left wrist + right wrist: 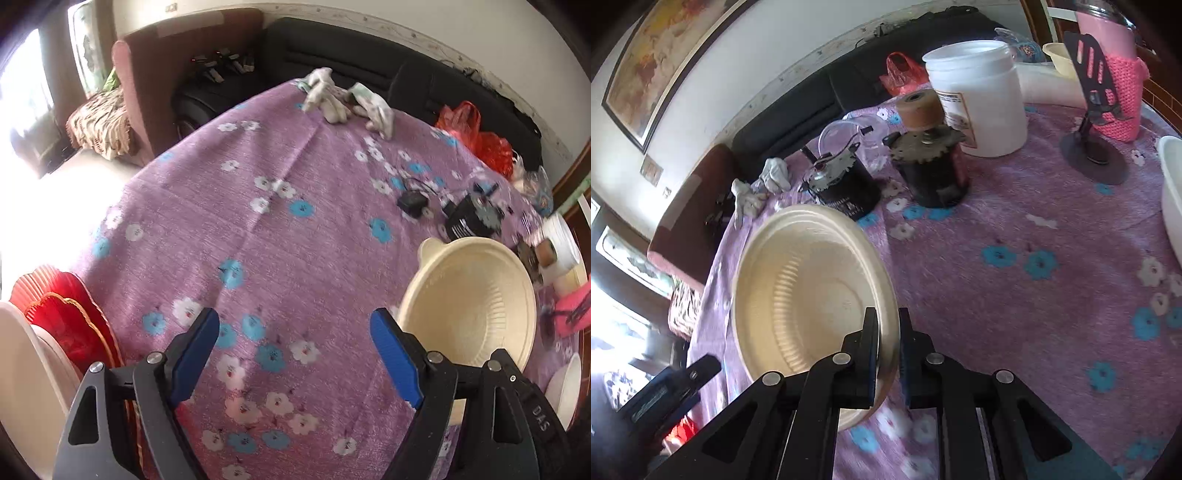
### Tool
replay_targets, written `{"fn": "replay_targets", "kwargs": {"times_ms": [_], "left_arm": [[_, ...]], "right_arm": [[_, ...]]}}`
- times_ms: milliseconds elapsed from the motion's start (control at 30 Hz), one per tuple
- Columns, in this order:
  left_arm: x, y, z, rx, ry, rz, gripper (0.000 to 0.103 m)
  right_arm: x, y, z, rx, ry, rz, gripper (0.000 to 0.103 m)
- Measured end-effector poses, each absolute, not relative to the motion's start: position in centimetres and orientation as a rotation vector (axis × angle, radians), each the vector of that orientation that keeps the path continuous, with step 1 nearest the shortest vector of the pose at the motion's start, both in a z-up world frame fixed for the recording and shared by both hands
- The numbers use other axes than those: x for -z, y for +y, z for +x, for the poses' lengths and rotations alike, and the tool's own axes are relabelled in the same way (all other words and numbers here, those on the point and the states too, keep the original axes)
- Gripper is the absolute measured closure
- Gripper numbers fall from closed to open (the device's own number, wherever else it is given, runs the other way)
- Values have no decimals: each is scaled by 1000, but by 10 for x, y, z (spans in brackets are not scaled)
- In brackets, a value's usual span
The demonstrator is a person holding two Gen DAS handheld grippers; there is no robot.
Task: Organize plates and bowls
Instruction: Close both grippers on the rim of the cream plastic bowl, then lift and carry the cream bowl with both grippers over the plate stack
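A cream plastic bowl (812, 288) with a ribbed inside is tilted above the purple flowered tablecloth (1015, 295). My right gripper (888, 332) is shut on its near rim. The same bowl (469, 306) shows at the right of the left wrist view. My left gripper (295, 332) is open and empty, low over the cloth, just left of the bowl. A red scalloped plate (70, 321) and pale plates (22, 369) sit at the left edge. A white bowl (565, 387) lies at the lower right; a white bowl rim (1172, 192) also shows in the right wrist view.
A white tub (979, 99), two black cylinders with gears (931, 166), a black stand with a pink knitted item (1108, 92) crowd the far right. Gloves (340, 99), a black adapter (413, 203) and red bags (476, 136) lie at the far edge. A black sofa (332, 51) stands behind.
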State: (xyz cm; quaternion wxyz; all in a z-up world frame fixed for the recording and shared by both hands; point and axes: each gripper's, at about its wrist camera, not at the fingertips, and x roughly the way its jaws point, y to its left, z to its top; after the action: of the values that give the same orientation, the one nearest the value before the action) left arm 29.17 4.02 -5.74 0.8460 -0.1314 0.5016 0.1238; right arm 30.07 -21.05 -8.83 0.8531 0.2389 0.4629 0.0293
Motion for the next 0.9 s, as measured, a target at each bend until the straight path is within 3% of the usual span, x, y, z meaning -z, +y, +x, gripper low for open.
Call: {"fn": "replay_targets", "kwargs": {"times_ms": [567,900], "left_arm": [[76,17,293,-213,1176,-199,20],[53,23,273,-133,1169,-307,20]], "right_arm": [[92,-238,269,-95,1040,590,93],[87,-248,267,-80,1030,585,93]]}}
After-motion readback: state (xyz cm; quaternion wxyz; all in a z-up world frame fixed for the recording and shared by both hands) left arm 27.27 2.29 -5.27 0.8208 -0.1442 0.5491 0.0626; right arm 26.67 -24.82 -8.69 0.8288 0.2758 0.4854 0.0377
